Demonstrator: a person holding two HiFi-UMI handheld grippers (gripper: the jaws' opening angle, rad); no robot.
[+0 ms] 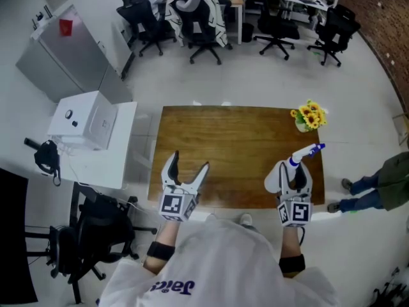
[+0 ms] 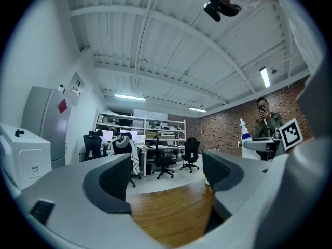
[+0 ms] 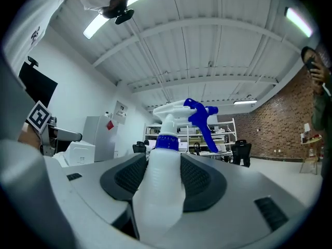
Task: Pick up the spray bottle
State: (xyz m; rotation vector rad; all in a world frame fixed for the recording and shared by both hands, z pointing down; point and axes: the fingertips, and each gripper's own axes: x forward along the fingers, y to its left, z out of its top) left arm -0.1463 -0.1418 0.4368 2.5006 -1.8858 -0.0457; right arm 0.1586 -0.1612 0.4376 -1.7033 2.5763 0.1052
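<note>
Right gripper [image 1: 295,179] has the bottle [image 3: 160,196]; the jaws are closed in on its white body, one dark pad [image 3: 127,175] pressed to either flank, and the blue trigger [image 3: 202,121] stands up above them; that looks a firm, square grip, low on the body.

The bottle sits upright in the jaws over the near right corner of the table [image 1: 236,139], with the flowers [image 1: 308,115] well apart at the far right corner; from the head view I cannot tell whether its base is clear of the wood or just resting on it.

Left gripper [image 1: 185,171] is at the near left of the table, jaws spread wide, nothing between them but bare wood; it has no part in this so far.

So the step in hand, I judge, is the lift itself; the grasp is made and the pick-up is most of the way there.

What comes next calls for a straight rise with the grip kept tight and the bottle kept upright; the body is smooth and rounded, so a loose squeeze could let it slide down between the pads; any tilt would put the heavy head off to one side and twist it in the jaws.
</note>
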